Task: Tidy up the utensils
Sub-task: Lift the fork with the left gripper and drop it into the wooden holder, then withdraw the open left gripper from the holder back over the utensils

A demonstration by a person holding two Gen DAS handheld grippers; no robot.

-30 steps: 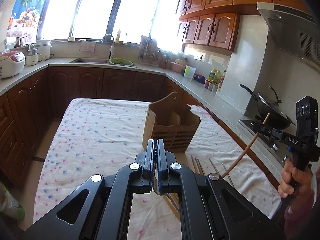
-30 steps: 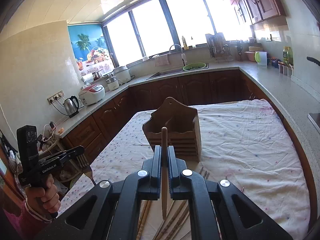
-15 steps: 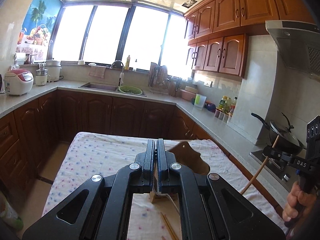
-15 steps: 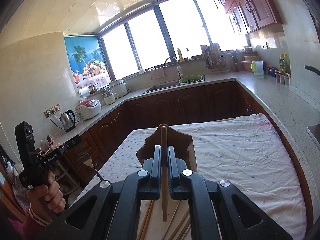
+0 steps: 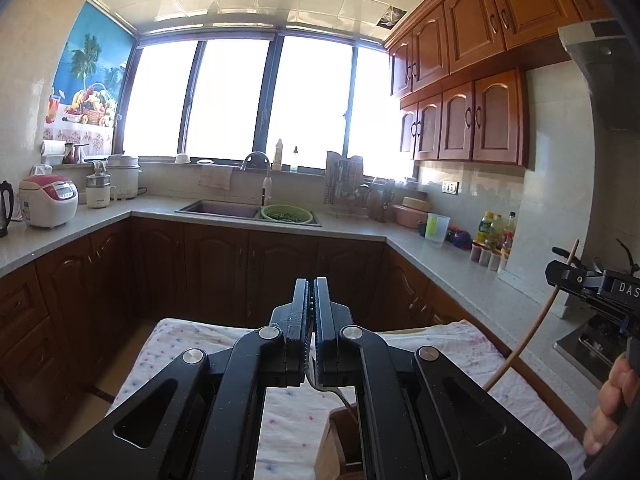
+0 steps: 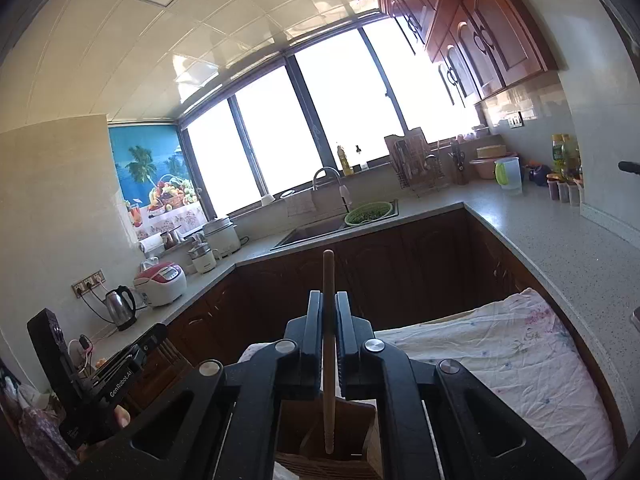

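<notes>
My left gripper (image 5: 311,292) is shut on a metal fork (image 5: 336,391), whose handle hangs down toward the wooden utensil holder (image 5: 344,436) just below. My right gripper (image 6: 329,304) is shut on a wooden chopstick (image 6: 329,360) held upright, its lower tip inside the opening of the holder (image 6: 296,428). In the left wrist view the right gripper (image 5: 560,274) shows at the far right with the chopstick (image 5: 528,340) slanting down. In the right wrist view the left gripper's body (image 6: 116,368) shows at the lower left; its fingertips are hard to make out.
The holder stands on a table with a flowered white cloth (image 6: 500,360). Dark wooden cabinets and a grey counter (image 5: 460,264) ring the table, with a sink (image 5: 224,210), a green colander (image 5: 286,213), a rice cooker (image 5: 48,200) and a stove at the right.
Both grippers have risen and moved over the holder. The holder has dropped to the bottom of both views, and the chopsticks lying on the cloth are out of view.
</notes>
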